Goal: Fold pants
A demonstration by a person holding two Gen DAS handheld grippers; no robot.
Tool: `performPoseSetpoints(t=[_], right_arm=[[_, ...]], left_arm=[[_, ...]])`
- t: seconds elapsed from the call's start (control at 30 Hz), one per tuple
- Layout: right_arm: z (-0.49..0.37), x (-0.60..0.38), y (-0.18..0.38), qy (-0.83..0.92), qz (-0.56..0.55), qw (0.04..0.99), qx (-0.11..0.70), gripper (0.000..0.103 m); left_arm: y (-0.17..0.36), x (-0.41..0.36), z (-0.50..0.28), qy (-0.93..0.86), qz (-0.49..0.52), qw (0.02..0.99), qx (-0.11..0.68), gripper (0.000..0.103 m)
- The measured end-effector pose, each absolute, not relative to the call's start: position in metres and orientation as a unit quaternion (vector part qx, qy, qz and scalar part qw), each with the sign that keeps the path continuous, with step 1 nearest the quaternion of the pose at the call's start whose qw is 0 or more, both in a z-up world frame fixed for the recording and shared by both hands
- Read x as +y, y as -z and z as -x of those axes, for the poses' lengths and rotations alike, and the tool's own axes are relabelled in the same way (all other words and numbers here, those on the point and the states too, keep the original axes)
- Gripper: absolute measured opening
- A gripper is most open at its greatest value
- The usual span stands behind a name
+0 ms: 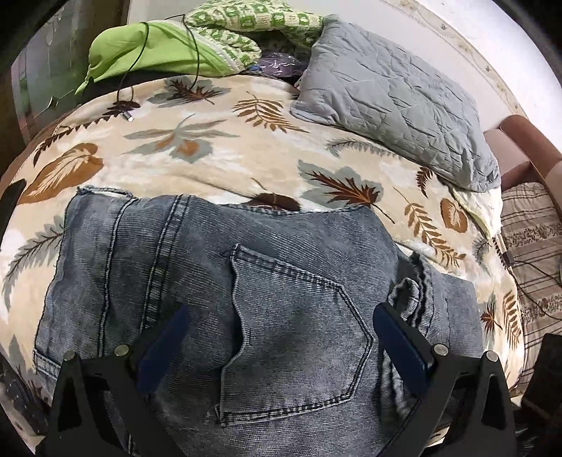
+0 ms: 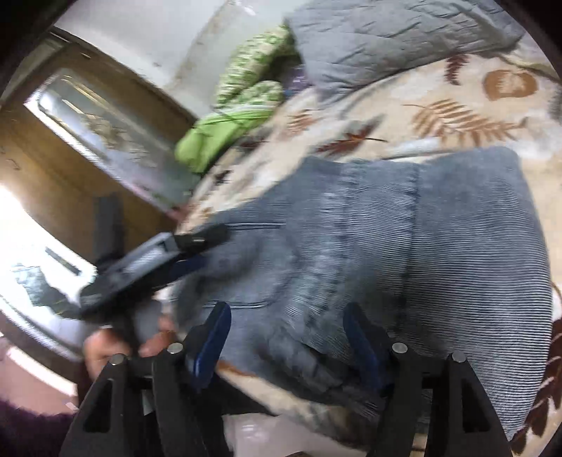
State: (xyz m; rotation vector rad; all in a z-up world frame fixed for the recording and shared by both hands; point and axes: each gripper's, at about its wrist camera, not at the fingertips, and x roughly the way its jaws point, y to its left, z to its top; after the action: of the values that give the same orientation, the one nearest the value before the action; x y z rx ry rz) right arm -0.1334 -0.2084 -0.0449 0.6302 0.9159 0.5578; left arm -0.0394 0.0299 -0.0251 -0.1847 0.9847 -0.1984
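Note:
Folded blue-grey jeans (image 1: 246, 281) lie on a leaf-patterned blanket (image 1: 210, 147), back pocket (image 1: 298, 316) facing up. My left gripper (image 1: 281, 311) hovers over the pocket, open wide, with nothing pinched between its blue pads. In the blurred right wrist view the jeans (image 2: 421, 246) fill the middle. My right gripper (image 2: 287, 311) is open above their near edge, with denim lying under its fingers but not pinched. The left gripper (image 2: 200, 244) shows at the jeans' left edge, held by a hand (image 2: 116, 348).
A grey pillow (image 1: 397, 112) lies at the back right of the bed. Green cloth (image 1: 158, 52) and a green patterned quilt (image 1: 246, 24) are piled at the back, with a black cable (image 1: 130, 117) trailing. A striped mattress (image 1: 530, 263) borders the right. A wooden door (image 2: 87, 140) stands left.

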Motion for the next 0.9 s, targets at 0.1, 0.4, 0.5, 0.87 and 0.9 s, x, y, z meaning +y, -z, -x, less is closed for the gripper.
performPoseSetpoints(t=[0.1,0.4,0.5,0.87,0.9], right_arm=[[0.139,-0.222,0.034,-0.279,-0.342,0.812,0.381,0.07],[0.12,-0.26,0.05,-0.126,-0.388,0.835,0.369,0.065],[0.106,-0.258,0.055,-0.118,-0.396,0.831,0.373,0.065],[0.059,-0.247,0.08,-0.114,-0.434,0.788,0.422,0.064],[0.059,-0.246,0.076,-0.126,-0.438,0.789,0.411,0.064]], left_arm=[[0.026,0.023,0.041,0.103,0.074,0.877,0.464,0.103],[0.033,-0.037,0.071,0.16,-0.033,0.885,0.437,0.103],[0.04,-0.05,0.075,0.151,-0.081,0.887,0.428,0.103],[0.062,-0.055,0.073,0.132,-0.145,0.876,0.44,0.103],[0.059,-0.054,0.074,0.132,-0.139,0.878,0.438,0.103]])
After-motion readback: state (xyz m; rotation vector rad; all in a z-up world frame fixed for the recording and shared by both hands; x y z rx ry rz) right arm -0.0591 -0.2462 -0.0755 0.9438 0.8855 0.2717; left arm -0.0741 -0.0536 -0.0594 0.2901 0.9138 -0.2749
